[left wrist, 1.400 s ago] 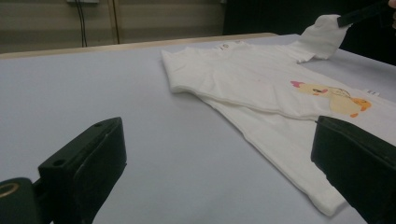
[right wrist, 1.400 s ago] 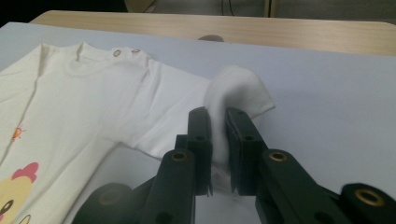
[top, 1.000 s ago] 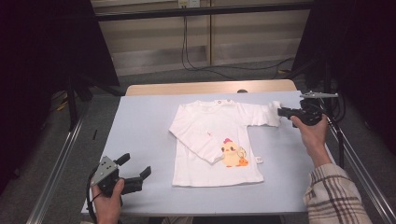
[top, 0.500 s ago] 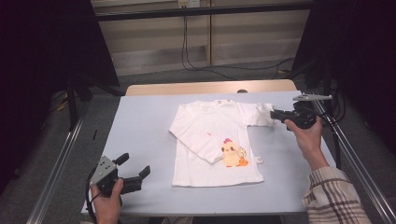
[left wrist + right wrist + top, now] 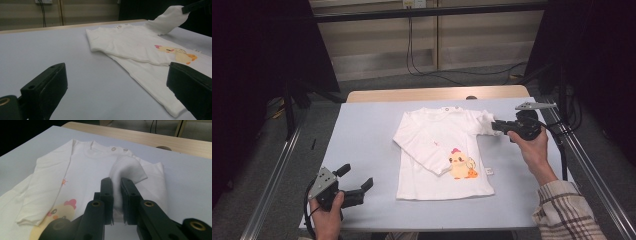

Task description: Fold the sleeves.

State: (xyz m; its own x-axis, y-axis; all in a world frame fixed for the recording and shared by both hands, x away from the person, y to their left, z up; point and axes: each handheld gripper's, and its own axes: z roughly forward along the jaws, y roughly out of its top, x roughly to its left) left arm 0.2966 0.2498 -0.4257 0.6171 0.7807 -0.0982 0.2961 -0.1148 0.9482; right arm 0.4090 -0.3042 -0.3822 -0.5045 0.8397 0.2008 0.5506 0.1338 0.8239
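- Jaws of the right gripper are clenched on the cuff end of the shirt's right-hand sleeve, with white cloth pinched between the two black pads and lifted off the desk.
- Jaws of the left gripper stand wide apart with nothing between them, at the near left of the desk, well apart from the shirt.
- White long-sleeved child's shirt lies front up in the middle of the pale blue desk, collar toward the far edge and hem toward the near edge.
- Its left-hand sleeve is folded across the chest, running down toward the print.
- Printed picture near the hem on the right: a yellow chick with a pink tuft and an orange shape beside it; no words can be read around it.
- Small pink-orange mark sits on the folded sleeve; too small to tell what it shows.
- Two snap buttons sit on the shoulder seam by the collar.
- Small white label is sewn at the right side seam near the hem; any writing on it is too small to read.
- Right hand holds its gripper at the far right of the desk, a plaid sleeve behind it.
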